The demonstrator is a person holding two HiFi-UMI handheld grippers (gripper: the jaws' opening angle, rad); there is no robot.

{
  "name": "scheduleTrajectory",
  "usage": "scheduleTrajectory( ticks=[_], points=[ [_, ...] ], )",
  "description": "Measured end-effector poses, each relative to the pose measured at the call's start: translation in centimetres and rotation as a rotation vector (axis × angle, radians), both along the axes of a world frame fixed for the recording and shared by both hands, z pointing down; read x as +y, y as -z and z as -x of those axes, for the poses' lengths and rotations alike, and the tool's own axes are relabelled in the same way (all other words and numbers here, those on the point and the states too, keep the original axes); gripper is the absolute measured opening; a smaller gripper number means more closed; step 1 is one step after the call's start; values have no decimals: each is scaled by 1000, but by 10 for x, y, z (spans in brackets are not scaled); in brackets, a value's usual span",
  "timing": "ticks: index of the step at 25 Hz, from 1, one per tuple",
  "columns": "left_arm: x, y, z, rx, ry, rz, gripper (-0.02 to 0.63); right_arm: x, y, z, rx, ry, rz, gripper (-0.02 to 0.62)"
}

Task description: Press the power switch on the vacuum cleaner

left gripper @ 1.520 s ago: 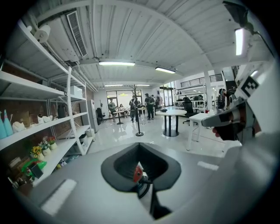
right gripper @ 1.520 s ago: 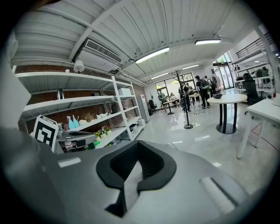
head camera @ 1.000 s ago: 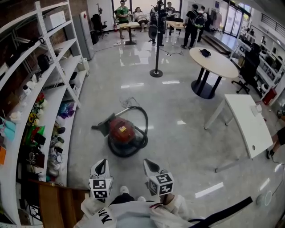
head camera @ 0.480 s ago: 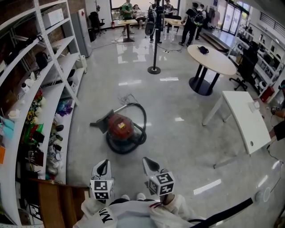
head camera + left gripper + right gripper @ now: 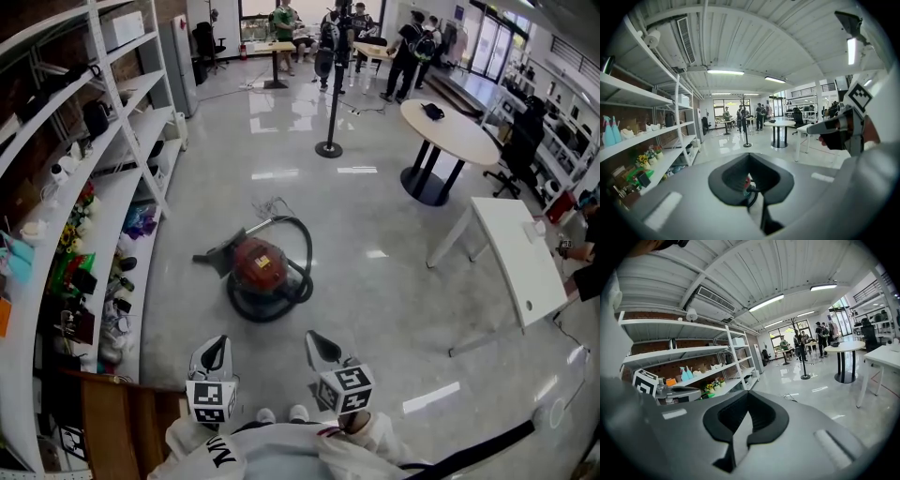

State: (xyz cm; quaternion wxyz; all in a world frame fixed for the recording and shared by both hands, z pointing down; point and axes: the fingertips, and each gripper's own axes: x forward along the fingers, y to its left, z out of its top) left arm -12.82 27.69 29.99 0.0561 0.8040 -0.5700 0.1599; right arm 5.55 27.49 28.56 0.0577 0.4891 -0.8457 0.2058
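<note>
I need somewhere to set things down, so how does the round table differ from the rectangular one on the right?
The round table has a tan top; the rectangular table is white. The round table stands on dark central legs, the rectangular table on thin white splayed legs. The round table holds a dark object; the rectangular table looks almost bare. Both stand on the glossy floor, right of the vacuum cleaner.

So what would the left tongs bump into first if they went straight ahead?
Most likely the red vacuum cleaner on the floor; it peeks between the left tongs in their own view. Nothing else seems in the way, but depth is unclear.
</note>
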Motion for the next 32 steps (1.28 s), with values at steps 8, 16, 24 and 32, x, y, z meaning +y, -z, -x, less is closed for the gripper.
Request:
scheduleTrajectory(
  ticks=[8, 16, 24, 32],
  points=[
    [3, 8, 13, 18, 4, -19, 0, 1, 12, 12, 19, 4, -25, 0],
    [5, 7, 13, 20, -20, -10, 0, 2, 15, 24, 44, 18, -29, -2],
    [4, 11, 12, 24, -19, -18, 0, 0, 21, 24, 53, 22, -43, -2],
    [3, 9, 8, 35, -22, -22, 0, 1, 20, 19, 60, 16, -42, -2]
  ],
)
